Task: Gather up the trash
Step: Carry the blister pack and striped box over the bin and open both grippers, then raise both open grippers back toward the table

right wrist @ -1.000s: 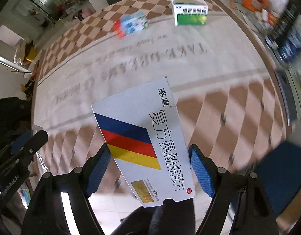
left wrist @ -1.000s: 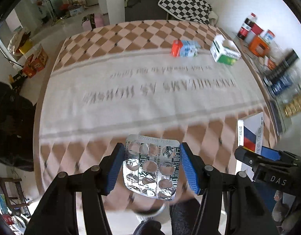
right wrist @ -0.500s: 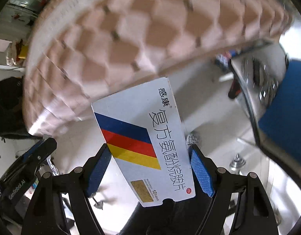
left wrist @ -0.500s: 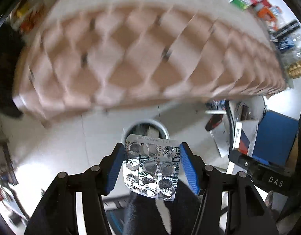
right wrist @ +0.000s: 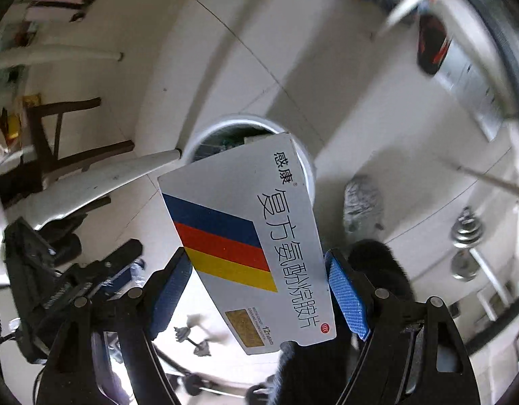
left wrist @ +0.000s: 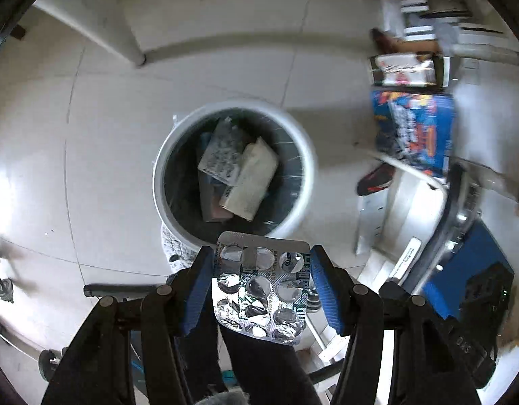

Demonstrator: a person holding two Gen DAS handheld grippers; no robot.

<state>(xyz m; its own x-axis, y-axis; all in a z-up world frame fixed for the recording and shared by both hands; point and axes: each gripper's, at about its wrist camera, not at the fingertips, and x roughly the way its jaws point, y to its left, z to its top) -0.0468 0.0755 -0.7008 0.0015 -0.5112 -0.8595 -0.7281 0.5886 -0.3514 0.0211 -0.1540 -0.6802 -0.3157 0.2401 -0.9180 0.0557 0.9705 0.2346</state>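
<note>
Left gripper [left wrist: 261, 283] clamped on blister pack [left wrist: 262, 287], lower centre. Right gripper [right wrist: 259, 290] clamped on medicine box [right wrist: 249, 239]. Bin [left wrist: 303, 155] at frame centre, already holding discards. Both releases pending.
</note>
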